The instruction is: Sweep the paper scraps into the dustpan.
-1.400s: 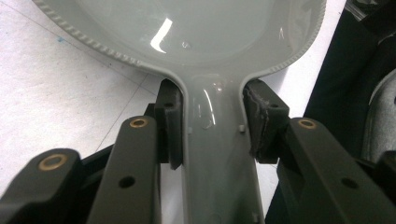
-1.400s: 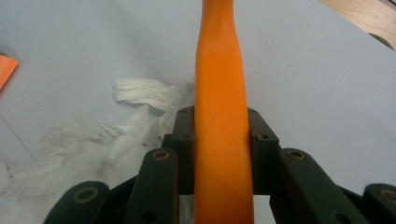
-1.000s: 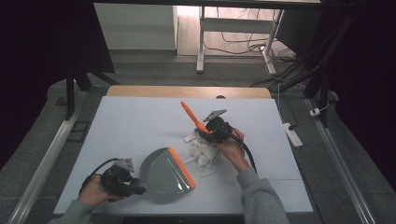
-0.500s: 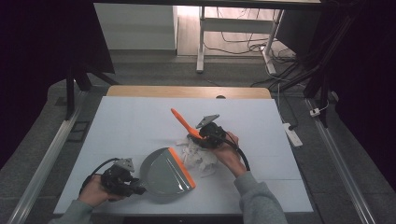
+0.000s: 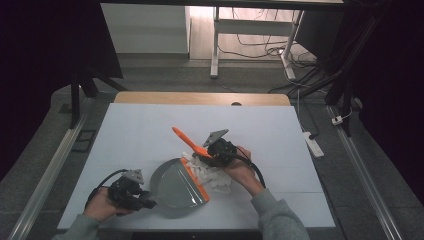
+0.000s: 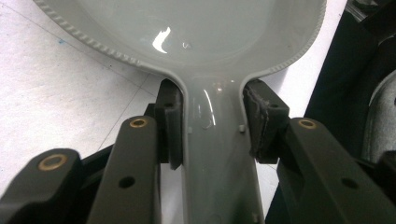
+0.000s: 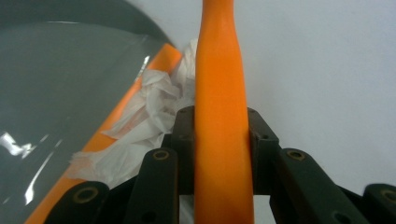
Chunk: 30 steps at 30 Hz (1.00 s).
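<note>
Dustpan (image 5: 175, 187) handle clamped in left gripper (image 6: 212, 126) jaws; brush (image 7: 219, 121) handle clamped in right gripper (image 7: 219, 140) jaws

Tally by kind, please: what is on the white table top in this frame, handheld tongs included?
Tongs: 2, left shut on the dustpan's handle, right shut on the brush's handle
Grey dustpan with orange lip: 1
Orange brush: 1
Crumpled white paper: 1 heap, pieces too bunched to count
Total: 5

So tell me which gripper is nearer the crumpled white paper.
Right. The right gripper, shut on the orange brush handle, is directly beside the crumpled white paper. The left gripper clamps the grey dustpan handle, across the pan from it.
</note>
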Tool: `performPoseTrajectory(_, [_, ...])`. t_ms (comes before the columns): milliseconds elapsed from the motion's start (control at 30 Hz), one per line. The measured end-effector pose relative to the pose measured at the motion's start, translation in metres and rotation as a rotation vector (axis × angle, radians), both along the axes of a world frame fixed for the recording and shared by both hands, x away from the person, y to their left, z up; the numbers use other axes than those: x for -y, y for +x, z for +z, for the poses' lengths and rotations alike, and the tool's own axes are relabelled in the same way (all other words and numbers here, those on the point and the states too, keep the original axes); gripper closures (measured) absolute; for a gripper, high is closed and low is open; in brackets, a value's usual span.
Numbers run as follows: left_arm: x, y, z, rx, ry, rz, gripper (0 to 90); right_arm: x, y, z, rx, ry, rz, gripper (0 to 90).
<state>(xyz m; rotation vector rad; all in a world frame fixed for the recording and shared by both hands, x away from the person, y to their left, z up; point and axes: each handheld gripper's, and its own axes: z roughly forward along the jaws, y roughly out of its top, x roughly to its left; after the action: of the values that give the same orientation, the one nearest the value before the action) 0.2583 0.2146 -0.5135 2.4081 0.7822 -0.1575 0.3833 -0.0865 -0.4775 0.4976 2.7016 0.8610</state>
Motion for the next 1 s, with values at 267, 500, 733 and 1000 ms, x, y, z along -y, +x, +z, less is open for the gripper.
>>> performPoseTrajectory(267, [0.0, 0.0, 0.0, 0.0, -0.002, 0.003, 61.3, 0.002, -0.006, 0.009, 0.004, 0.043, 0.009, 70.3])
performPoseTrajectory(500, [0.0, -0.001, 0.001, 0.006, 0.002, 0.001, 61.3, 0.014, 0.007, 0.02, 0.018, 0.11, -0.066, 70.3])
performPoseTrajectory(733, [0.0, 0.0, 0.001, 0.004, 0.002, 0.0, 61.3, 0.009, 0.025, 0.022, 0.024, 0.113, -0.11, 70.3])
performPoseTrajectory(1000, [0.0, -0.001, 0.001, 0.005, 0.0, 0.004, 61.3, -0.006, 0.042, 0.003, 0.013, 0.049, -0.139, 70.3])
